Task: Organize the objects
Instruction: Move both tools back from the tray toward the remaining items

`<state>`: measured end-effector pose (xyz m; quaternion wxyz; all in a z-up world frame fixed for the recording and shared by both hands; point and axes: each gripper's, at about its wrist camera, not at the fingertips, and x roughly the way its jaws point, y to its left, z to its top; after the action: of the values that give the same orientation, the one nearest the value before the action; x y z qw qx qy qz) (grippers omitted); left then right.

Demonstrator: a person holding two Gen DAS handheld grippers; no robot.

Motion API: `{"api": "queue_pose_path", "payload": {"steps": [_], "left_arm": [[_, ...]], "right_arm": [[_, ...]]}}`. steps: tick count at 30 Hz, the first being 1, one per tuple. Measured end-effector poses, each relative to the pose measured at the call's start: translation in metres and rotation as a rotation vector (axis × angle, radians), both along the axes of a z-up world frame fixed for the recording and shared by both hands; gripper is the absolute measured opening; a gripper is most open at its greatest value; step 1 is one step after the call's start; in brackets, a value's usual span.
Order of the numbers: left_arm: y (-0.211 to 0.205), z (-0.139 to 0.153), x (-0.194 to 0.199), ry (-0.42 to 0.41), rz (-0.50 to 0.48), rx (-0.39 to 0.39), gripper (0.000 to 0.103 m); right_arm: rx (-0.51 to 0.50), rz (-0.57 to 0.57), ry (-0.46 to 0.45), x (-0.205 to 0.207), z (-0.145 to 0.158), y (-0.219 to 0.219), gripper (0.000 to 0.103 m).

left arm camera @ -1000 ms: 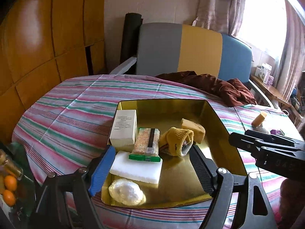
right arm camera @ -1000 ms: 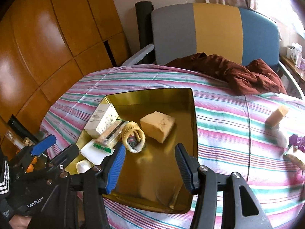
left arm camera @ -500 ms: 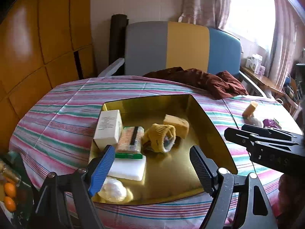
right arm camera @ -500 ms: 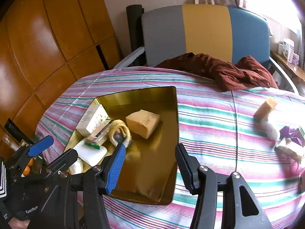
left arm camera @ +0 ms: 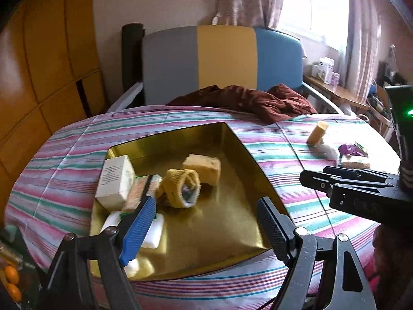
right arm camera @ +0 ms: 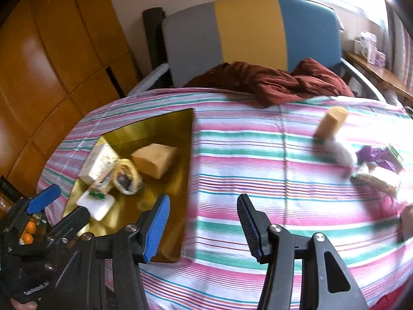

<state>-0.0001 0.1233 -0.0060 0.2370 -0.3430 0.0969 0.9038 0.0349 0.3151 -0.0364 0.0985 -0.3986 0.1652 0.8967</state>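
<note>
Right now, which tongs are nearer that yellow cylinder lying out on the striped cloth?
Right. The right tongs hang open over bare cloth, facing the yellow cylinder; the left tongs are open over the gold tray.

— What sits behind the table?
— A chair point(left arm camera: 224, 59) with a back in three upright panels: grey, yellow, blue. A dark red-brown cloth point(left arm camera: 247, 99) lies crumpled at the table's far edge, right in front of it.
— And the table covering?
— A striped tablecloth point(right arm camera: 258, 180), pink, green and white bands.
— The left side?
— Glossy wooden wall panels point(left arm camera: 44, 59), and a dark upright roll point(left arm camera: 131, 51) beside the chair. Low down, small oranges point(right arm camera: 29, 231).
— The right?
— A bright window with patterned curtains point(left arm camera: 361, 25), and a wooden side shelf point(left arm camera: 335, 94) carrying white boxes point(left arm camera: 324, 69).
</note>
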Motion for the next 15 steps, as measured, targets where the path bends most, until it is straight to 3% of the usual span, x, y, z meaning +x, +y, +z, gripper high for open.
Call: {"api": "queue_pose_path", "payload": {"steps": [15], "left_arm": [[0.063, -0.001, 0.015, -0.003, -0.174, -0.033, 0.081]], "right_arm": [[-0.113, -0.249, -0.089, 0.062, -0.015, 0.120, 0.055]]}}
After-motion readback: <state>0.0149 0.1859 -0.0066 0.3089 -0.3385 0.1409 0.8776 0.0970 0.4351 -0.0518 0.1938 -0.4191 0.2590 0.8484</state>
